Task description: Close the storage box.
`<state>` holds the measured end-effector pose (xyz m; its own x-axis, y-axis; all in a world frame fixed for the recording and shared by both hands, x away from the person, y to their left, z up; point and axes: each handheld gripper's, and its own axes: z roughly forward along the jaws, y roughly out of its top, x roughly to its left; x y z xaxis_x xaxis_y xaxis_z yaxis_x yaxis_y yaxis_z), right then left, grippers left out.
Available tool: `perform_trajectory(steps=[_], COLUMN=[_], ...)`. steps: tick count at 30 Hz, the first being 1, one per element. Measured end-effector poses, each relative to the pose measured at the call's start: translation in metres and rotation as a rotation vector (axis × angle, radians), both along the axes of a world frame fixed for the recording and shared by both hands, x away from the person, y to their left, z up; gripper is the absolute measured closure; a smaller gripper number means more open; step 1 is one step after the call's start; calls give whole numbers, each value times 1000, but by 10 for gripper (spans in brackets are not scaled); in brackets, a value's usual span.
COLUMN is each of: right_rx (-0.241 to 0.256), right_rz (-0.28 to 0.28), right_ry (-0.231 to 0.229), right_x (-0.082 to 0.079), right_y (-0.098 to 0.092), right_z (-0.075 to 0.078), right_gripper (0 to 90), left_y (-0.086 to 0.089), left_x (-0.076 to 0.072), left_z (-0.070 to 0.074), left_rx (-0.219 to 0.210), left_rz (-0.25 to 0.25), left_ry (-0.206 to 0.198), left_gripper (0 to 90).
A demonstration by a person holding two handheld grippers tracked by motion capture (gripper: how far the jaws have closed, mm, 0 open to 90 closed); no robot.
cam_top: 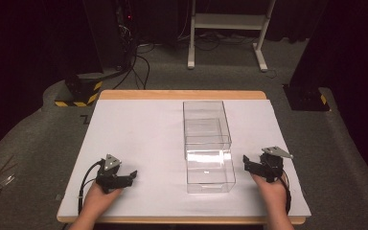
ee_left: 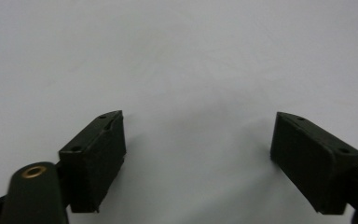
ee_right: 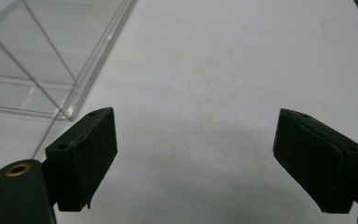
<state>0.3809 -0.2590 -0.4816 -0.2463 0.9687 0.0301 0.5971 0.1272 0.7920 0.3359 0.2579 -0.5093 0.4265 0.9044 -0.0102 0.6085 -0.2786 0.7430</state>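
On the table (cam_top: 124, 103), a white sheet (cam_top: 139, 134) covers most of the wooden top. Two clear plastic boxes stand near the middle, one behind the other and touching: the far box (cam_top: 206, 125) and the near box (cam_top: 210, 170). Both appear empty. The left gripper (cam_top: 132, 176) rests near the front edge, held in the left hand (cam_top: 100, 196), well apart from the boxes; its jaws stand wide with nothing between them. The right gripper (cam_top: 245, 162), held in the right hand (cam_top: 270, 188), sits just beside the near box, jaws also wide and holding nothing.
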Motion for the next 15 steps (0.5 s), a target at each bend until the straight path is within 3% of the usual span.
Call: perform_trajectory(steps=[3,5,12,15], right_rx=[5,36,49,52], right_rz=[12,23,60,90], right_ry=[-18,-24,-52,-93], right_x=[-4,-11,-24,-33], right_y=[0,2,3,3], right_z=[2,5,13,17], right_gripper=[137,137,136,136], left_y=[-1,-1,-1,-1], left_x=[-1,0,0,0], left_z=[0,0,0,0], left_rx=[15,15,14,14], left_rz=[5,5,4,3], left_ry=[-8,-7,-6,-6], left_gripper=[186,186,186,186])
